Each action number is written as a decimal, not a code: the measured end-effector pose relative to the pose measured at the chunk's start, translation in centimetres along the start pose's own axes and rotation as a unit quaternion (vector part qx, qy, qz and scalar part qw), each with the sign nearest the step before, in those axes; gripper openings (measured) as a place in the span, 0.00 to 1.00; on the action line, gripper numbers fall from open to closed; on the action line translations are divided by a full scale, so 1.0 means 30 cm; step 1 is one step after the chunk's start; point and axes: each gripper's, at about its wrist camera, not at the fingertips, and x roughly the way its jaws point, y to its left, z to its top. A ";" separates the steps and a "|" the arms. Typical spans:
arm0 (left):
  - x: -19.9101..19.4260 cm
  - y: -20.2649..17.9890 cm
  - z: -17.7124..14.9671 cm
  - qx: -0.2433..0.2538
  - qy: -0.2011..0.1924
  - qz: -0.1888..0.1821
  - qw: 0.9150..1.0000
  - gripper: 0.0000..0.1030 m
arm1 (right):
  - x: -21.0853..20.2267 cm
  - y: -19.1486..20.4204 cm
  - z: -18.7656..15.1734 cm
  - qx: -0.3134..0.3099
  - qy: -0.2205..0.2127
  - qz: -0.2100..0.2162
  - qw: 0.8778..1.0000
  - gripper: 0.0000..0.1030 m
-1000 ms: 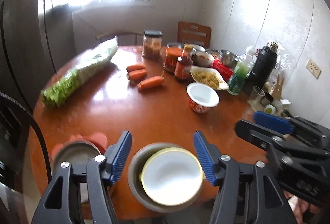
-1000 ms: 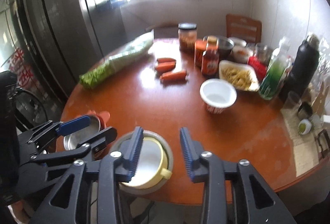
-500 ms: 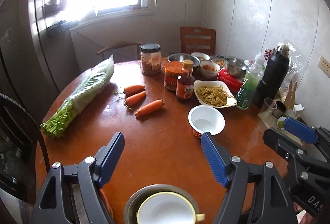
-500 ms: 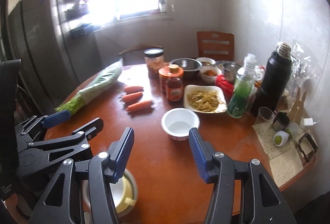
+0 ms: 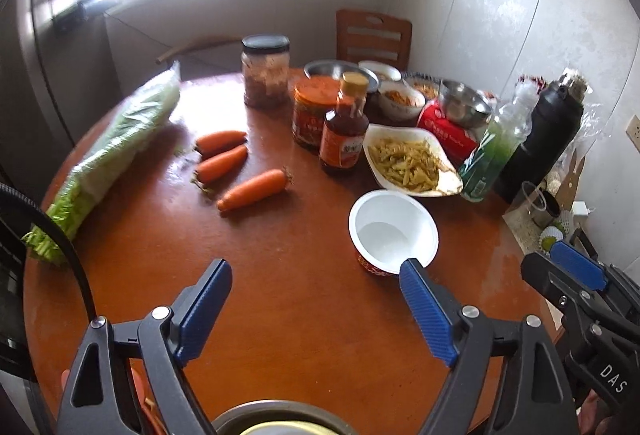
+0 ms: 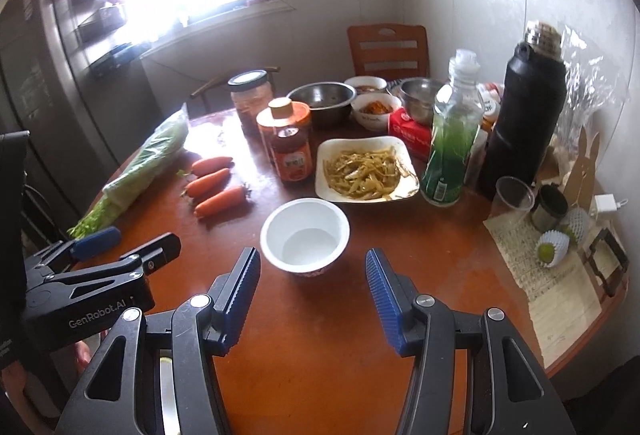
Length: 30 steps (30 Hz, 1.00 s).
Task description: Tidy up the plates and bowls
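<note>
The left hand-held gripper (image 5: 316, 295) hovers over the round tabletop (image 5: 280, 275) with its jaws opening wide and nothing between them. The right hand-held gripper (image 6: 312, 287) is about half open, also empty. The white bowl (image 6: 304, 235) stands at 12 o'clock just ahead of the right fingers. The plate of noodles (image 6: 366, 169) lies beyond it, with 3 carrots (image 6: 214, 185) at 10 o'clock.

Left gripper (image 5: 316, 285) jaws opening, empty; both grippers now off stacked bowls (image 5: 280, 421).
</note>
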 end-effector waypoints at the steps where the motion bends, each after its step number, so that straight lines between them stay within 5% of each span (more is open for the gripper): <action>1: 0.021 -0.002 0.009 0.000 0.008 0.002 1.000 0.83 | 0.013 -0.003 0.005 0.000 0.004 0.000 1.000 0.55; 12: 0.242 -0.041 0.069 0.001 0.092 0.004 0.996 0.83 | 0.234 -0.047 0.051 0.007 0.077 0.005 0.997 0.55; 18: 0.368 -0.057 0.069 -0.005 0.146 0.001 0.989 0.72 | 0.333 -0.096 0.063 0.031 0.104 -0.006 0.994 0.55; 30: 0.489 -0.089 0.100 0.001 0.175 -0.009 0.985 0.69 | 0.467 -0.134 0.079 0.045 0.133 -0.003 0.990 0.55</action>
